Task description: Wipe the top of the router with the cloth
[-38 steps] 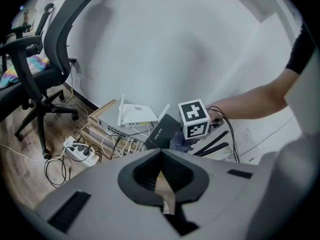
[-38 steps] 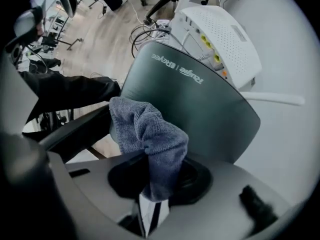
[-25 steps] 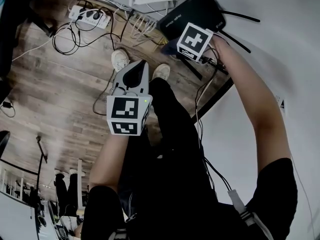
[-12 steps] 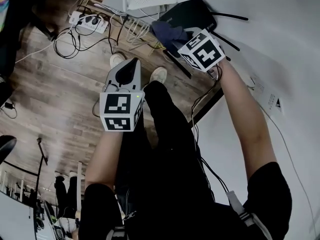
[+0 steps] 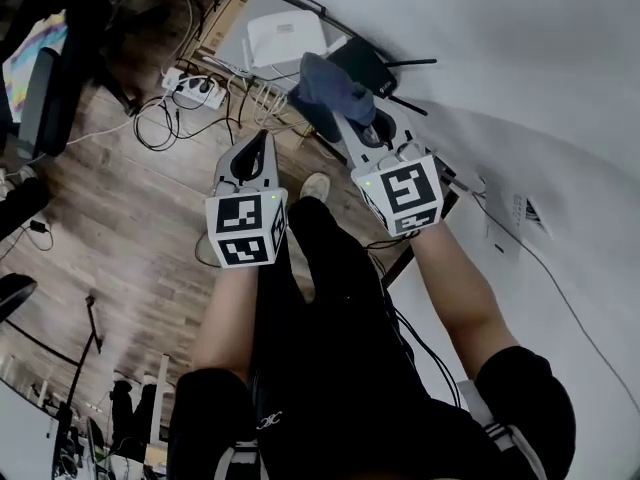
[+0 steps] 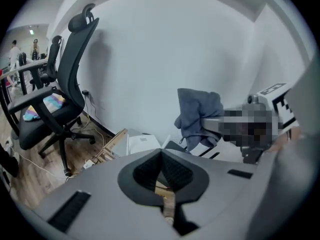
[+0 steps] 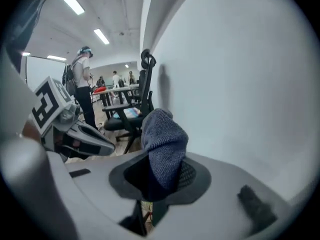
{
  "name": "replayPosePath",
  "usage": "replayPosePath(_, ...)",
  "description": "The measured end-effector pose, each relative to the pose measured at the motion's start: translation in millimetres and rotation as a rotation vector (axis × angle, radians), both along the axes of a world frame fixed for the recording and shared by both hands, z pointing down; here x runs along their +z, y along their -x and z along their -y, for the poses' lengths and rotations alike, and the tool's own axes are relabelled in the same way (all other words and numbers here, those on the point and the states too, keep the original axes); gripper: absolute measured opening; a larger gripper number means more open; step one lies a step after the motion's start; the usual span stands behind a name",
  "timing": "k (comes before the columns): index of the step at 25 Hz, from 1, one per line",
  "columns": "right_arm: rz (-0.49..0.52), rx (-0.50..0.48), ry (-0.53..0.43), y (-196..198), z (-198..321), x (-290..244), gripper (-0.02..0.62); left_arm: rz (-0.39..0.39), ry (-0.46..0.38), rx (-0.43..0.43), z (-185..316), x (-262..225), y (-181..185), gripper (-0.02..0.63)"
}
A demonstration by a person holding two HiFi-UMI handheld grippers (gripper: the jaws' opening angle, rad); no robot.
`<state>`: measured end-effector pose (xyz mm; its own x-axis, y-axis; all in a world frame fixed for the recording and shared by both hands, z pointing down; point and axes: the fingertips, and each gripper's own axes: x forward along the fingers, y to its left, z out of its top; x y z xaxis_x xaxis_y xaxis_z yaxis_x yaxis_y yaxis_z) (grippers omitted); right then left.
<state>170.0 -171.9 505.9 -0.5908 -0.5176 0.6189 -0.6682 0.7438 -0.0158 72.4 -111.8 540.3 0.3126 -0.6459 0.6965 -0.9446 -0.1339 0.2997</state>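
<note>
Head view: my right hand-held gripper [image 5: 338, 113] has the cloth [image 5: 322, 86] just beside the black router [image 5: 362, 60].
Left gripper view: left hand-held gripper [image 6: 161, 154] closed, empty.
Right gripper view: jaws clamped on cloth. I'd press it flat and sweep the top.

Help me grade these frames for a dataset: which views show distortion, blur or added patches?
Head view: wide-angle bending, the floor boards curve, the cloth is fairly sharp. Left gripper view: fisheye with black corners, a mosaic patch at the right. Right gripper view: fisheye too, glaring ceiling strip lights, the cloth's weave crisp.
</note>
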Motion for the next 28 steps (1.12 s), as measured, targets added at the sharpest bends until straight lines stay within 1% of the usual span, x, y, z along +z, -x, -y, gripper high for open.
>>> replayPosePath(4, 0.087, 0.083, -0.062, -16, -14, -74, 0.087, 0.029, -0.067, -0.006, -1, -63, -12, 0.005)
replayPosePath(8, 0.190, 0.154, -0.119, -20, -31, -144, 0.087, 0.036, -0.144, -0.020, -4, -139, -13, 0.005)
replayPosePath(11, 0.255, 0.181, -0.174, -20, -47, -205, 0.087, 0.043, -0.206, -0.019, -11, -200, -17, 0.006)
replayPosePath(14, 0.322, 0.208, -0.260, -21, -52, -266, 0.087, 0.079, -0.277, 0.006, -11, -255, -22, 0.006)
replayPosePath(17, 0.390, 0.241, -0.318, -24, -56, -313, 0.087, 0.102, -0.340, -0.008, -13, -303, -17, 0.005)
replayPosePath(20, 0.414, 0.276, -0.347, -32, -66, -347, 0.087, 0.116, -0.386, 0.002, -20, -344, -15, 0.006)
replayPosePath(24, 0.440, 0.306, -0.395, -37, -64, -389, 0.087, 0.158, -0.481, 0.033, -18, -404, -13, 0.006)
replayPosePath(26, 0.452, 0.306, -0.425, -37, -62, -409, 0.087, 0.162, -0.524, 0.044, -18, -429, -15, 0.006)
replayPosePath(28, 0.464, 0.302, -0.467, -38, -62, -430, 0.087, 0.143, -0.558, 0.056, -18, -450, -19, 0.006)
